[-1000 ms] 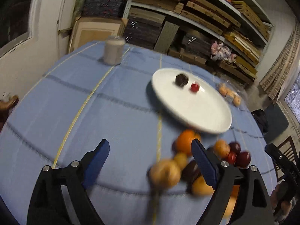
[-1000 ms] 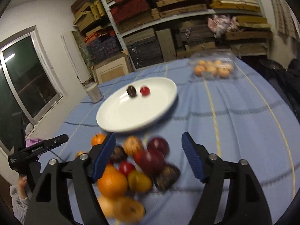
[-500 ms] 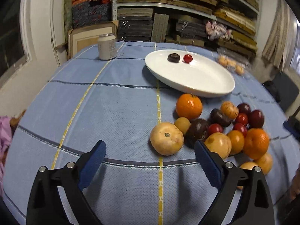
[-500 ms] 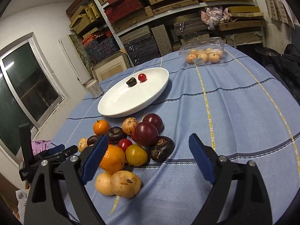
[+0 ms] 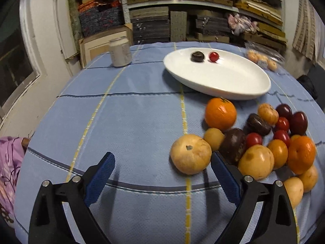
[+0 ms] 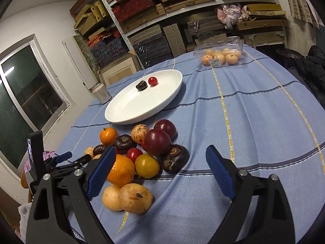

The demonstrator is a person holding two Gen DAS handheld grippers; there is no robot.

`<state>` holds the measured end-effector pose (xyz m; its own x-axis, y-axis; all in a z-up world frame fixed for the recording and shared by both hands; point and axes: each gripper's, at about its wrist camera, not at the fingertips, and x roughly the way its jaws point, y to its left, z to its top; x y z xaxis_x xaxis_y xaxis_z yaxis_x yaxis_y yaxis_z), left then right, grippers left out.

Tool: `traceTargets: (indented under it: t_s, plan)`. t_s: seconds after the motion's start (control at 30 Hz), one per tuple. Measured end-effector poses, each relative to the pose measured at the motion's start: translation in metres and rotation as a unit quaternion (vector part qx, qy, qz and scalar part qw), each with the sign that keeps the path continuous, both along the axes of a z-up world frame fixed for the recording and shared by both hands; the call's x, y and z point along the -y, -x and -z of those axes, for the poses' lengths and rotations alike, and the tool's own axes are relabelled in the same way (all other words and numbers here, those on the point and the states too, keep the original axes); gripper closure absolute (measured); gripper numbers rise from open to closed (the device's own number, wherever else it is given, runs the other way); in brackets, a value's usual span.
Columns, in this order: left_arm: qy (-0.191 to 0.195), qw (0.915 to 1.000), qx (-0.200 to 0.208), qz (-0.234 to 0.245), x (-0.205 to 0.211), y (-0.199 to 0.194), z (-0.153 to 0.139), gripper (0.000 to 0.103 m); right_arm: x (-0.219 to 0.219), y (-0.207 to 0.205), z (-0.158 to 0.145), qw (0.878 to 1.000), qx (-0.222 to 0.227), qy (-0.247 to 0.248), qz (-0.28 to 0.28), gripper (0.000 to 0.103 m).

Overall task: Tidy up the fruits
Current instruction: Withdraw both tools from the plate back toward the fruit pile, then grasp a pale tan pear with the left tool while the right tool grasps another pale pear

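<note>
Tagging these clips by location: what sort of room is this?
Probably a storeroom used as a dining spot: shelves stacked with flat boxes, a clothed round table, and a white plate.

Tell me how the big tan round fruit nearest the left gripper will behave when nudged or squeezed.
The tan fruit looks round and smooth, so a nudge would probably roll it across the cloth. It touches a smaller yellow fruit, likely pushing that too. Its skin looks firm; wide pads should hold.
</note>
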<state>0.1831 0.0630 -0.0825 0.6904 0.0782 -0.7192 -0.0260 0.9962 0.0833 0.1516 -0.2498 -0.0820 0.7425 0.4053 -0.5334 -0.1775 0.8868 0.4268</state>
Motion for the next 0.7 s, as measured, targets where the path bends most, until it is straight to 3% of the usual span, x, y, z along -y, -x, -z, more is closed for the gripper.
traceTargets:
  t_s: [0.17, 0.43, 0.7]
  plan:
    - [0.024, 0.999, -0.012, -0.036, -0.02, -0.003, 0.002, 0.007, 0.001, -0.002, 0.002, 1.0, -0.004, -0.002, 0.002, 0.015]
    - [0.016, 0.9999, -0.006, -0.003, -0.004, -0.01, 0.001, 0.007, 0.0, -0.001, 0.002, 1.0, -0.003, 0.0, 0.001, 0.015]
    - [0.054, 0.9984, -0.015, 0.002, -0.01, -0.015, 0.004, 0.008, -0.001, -0.001, 0.003, 1.0, -0.006, 0.0, -0.001, 0.015]
